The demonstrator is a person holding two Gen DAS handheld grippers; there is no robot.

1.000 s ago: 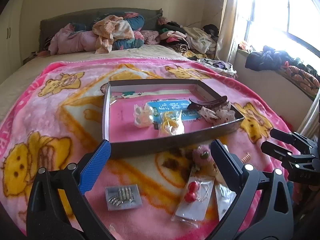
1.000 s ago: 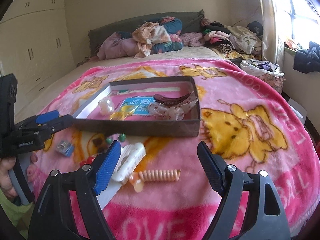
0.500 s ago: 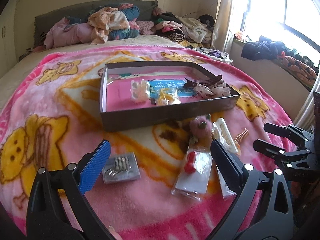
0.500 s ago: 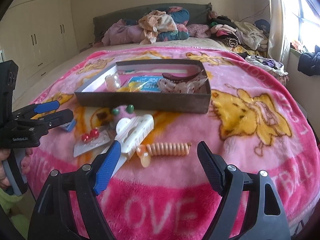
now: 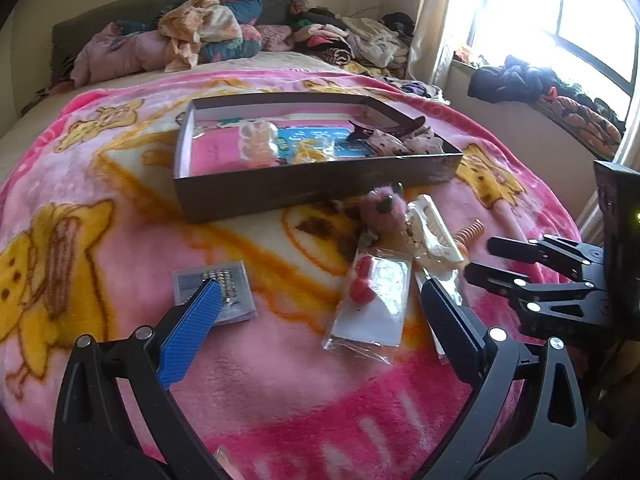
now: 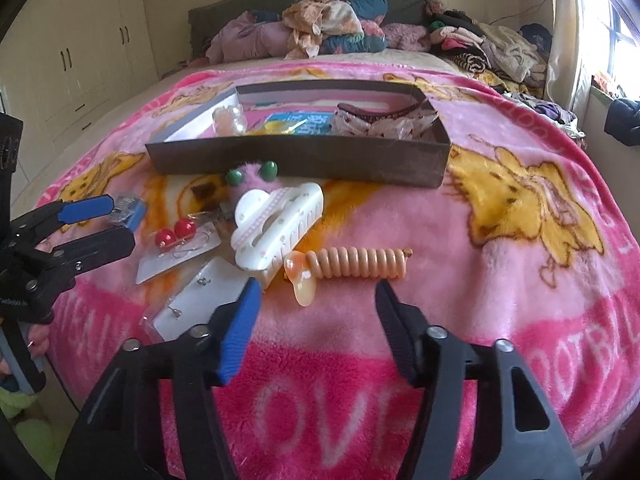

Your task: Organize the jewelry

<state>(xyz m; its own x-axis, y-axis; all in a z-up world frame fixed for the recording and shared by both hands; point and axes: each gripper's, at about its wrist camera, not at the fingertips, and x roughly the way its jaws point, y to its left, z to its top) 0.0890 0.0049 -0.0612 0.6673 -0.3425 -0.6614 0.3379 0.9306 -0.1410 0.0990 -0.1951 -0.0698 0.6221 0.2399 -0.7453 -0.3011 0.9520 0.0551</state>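
A dark shallow box (image 5: pixel 304 188) (image 6: pixel 304 160) sits on the pink blanket and holds several hair items. In front of it lie a packet of red bead earrings (image 5: pixel 372 300) (image 6: pixel 180 244), a small clear case of silver pieces (image 5: pixel 224 292) (image 6: pixel 128 208), a white claw clip (image 6: pixel 276 224) (image 5: pixel 432 232), an orange spiral hair tie (image 6: pixel 352 264), a pink fuzzy clip (image 6: pixel 252 178) and a flat stud card (image 6: pixel 200 304). My left gripper (image 5: pixel 320 308) is open, low over the case and earring packet. My right gripper (image 6: pixel 316 304) is open just before the spiral tie.
The blanket (image 6: pixel 520 240) covers a bed with heaped clothes (image 6: pixel 328 28) at the headboard. Cupboards (image 6: pixel 72 52) stand at the left, and a window ledge with clothes (image 5: pixel 540 88) at the right. The bed's near edge is under both grippers.
Both grippers have moved lower and closer to the loose items in front of the box. Both stay open and empty.
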